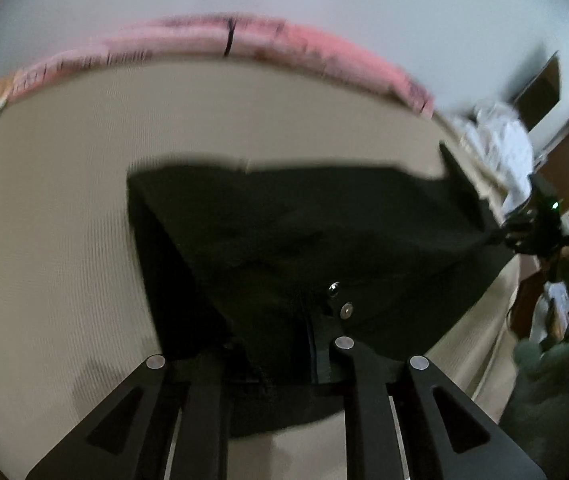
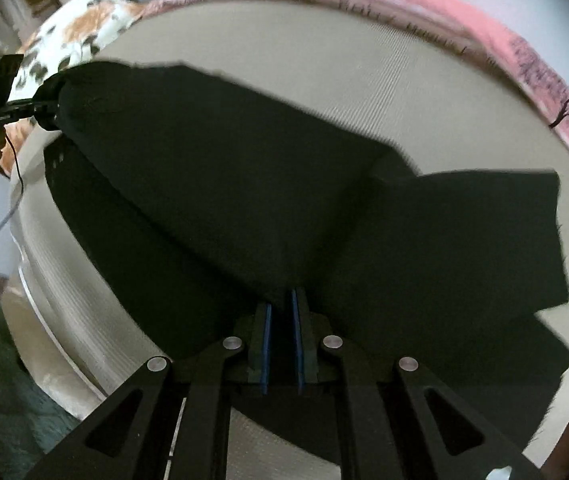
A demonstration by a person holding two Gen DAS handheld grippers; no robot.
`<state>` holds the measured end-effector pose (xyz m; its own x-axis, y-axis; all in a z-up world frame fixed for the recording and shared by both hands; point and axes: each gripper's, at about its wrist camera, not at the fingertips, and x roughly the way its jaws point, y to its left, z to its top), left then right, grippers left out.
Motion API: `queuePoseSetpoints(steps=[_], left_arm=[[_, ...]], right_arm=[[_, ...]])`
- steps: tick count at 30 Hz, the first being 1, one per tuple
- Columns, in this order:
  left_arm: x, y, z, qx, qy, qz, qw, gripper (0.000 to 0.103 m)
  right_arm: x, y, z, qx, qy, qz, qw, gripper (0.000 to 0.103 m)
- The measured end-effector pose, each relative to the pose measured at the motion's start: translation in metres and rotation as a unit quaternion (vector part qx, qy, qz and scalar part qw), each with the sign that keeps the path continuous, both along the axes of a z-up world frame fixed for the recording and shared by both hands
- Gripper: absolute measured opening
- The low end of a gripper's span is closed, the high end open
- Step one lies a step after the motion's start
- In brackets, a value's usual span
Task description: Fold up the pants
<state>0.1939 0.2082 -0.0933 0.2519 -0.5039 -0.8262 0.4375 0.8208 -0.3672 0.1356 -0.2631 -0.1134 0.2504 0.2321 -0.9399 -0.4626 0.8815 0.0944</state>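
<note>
Black pants (image 2: 244, 184) held lifted over a beige bed (image 1: 64, 200).
Pink blanket (image 1: 212, 40) seen along far edge, white wall behind. Left gripper (image 1: 280, 356) and right gripper (image 2: 281, 320) jaws clamped on pants.

we see the black pants (image 2: 220, 184) spread over the middle of the beige bed (image 2: 364, 92), and they block any low pass there. beyond the pants, bare bed runs open up to the pink blanket (image 2: 464, 16) banked along the far edge. left of the pants lies more bare bed (image 1: 44, 208) for a gripper to cross. at the pants' right end a heap of white cloth (image 1: 500, 148) crowds the bed edge, and a floral pillow (image 2: 84, 28) closes the corner by their left end.
</note>
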Motion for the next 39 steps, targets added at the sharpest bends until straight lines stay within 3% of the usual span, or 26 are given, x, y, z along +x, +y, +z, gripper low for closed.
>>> queuePoseSetpoints(steps=[6,10,15,18,21,23,26,28,32,37,39], left_arm=[[-0.018,-0.001,-0.015,0.049,0.005,0.017,0.9986,0.029],[-0.025,-0.005,-0.008,0.13,-0.023,0.039,0.9905,0.076],[-0.035,0.005,-0.001,0.147,-0.016,0.057,0.9874,0.082],[-0.046,0.007,0.001,0.145,-0.009,0.065,0.9873,0.082],[-0.059,0.023,0.001,0.121,0.013,0.096,0.988,0.082],[-0.067,0.037,-0.001,0.098,0.029,0.123,0.9871,0.082],[-0.077,0.054,0.004,0.013,0.069,0.196,0.9782,0.082],[-0.082,0.056,0.01,-0.05,0.075,0.228,0.9694,0.082],[-0.078,0.043,0.005,-0.118,0.102,0.268,0.9508,0.081],[-0.066,0.035,-0.017,-0.162,0.165,0.317,0.9198,0.08],[-0.063,0.039,-0.021,-0.171,0.167,0.339,0.9099,0.075]], right_arm=[[-0.002,0.008,-0.027,-0.013,0.017,-0.011,1.0,0.008],[-0.002,0.009,-0.026,-0.013,0.014,-0.025,1.0,0.011],[-0.002,0.007,-0.022,0.0,0.013,-0.055,0.998,0.013],[-0.003,0.002,-0.017,0.017,0.015,-0.075,0.997,0.021],[-0.006,-0.001,-0.013,0.031,0.015,-0.084,0.996,0.034],[-0.011,0.001,-0.012,0.026,0.009,-0.083,0.996,0.035],[-0.017,0.001,-0.004,0.025,-0.004,-0.085,0.996,0.036],[-0.025,-0.007,0.003,0.043,-0.013,-0.1,0.994,0.038],[-0.021,-0.017,0.016,0.094,-0.011,-0.154,0.983,0.039],[-0.026,-0.036,0.008,0.122,0.02,-0.204,0.971,0.04],[-0.028,-0.046,-0.001,0.129,0.036,-0.223,0.966,0.04]])
